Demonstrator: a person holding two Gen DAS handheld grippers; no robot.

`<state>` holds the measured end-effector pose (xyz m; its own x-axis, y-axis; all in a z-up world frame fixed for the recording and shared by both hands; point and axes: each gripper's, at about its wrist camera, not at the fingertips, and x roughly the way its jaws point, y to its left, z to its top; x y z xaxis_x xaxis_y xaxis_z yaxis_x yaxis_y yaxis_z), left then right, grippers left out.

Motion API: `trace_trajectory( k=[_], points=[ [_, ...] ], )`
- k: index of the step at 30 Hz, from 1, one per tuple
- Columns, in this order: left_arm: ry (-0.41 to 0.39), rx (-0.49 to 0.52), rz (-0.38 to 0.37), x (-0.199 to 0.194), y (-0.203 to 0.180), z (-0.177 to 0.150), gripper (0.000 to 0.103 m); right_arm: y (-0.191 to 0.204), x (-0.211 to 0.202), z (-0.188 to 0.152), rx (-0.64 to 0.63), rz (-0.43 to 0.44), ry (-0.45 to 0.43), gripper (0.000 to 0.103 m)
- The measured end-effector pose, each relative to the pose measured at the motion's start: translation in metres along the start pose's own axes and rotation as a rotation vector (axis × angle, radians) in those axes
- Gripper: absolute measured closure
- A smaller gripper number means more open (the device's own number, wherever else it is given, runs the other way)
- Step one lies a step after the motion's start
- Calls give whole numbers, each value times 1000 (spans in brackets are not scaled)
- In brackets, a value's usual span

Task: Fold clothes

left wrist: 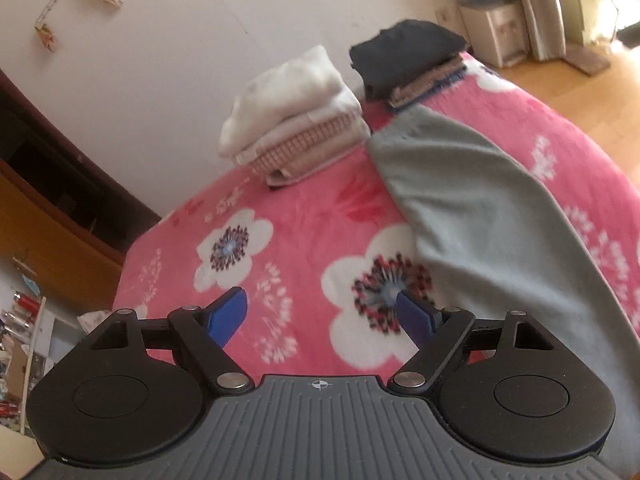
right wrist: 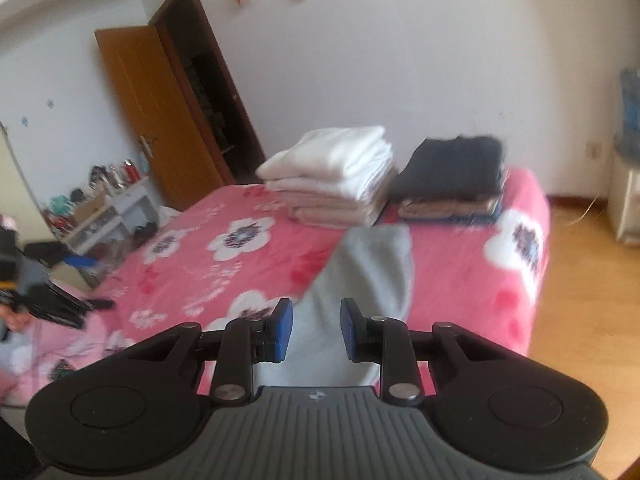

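While jaws gape, grey garment point(right wrist: 360, 276) seemingly lies beyond them.

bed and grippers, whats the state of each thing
left gripper: open, empty
right gripper: open, empty
grey garment: unfolded, lying along the bed
white stack: folded
dark stack: folded
door: open

no readable text, labels, brands or numbers anywhere
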<state>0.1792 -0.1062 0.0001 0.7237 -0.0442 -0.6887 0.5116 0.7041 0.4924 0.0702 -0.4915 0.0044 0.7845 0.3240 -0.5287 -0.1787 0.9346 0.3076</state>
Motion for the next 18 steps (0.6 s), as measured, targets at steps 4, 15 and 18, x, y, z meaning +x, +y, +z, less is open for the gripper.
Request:
trace_trajectory(
  k=[4, 15, 18],
  points=[
    [-18, -64, -130, 54, -15, -3, 21, -19, 58, -2, 48, -86, 49, 75],
    [-110, 61, -653, 151, -110, -57, 26, -66, 275, 21, 101, -253, 85, 75],
    [-61, 70, -711, 160, -117, -69, 26, -85, 333, 36, 106, -240, 68, 63]
  ],
)
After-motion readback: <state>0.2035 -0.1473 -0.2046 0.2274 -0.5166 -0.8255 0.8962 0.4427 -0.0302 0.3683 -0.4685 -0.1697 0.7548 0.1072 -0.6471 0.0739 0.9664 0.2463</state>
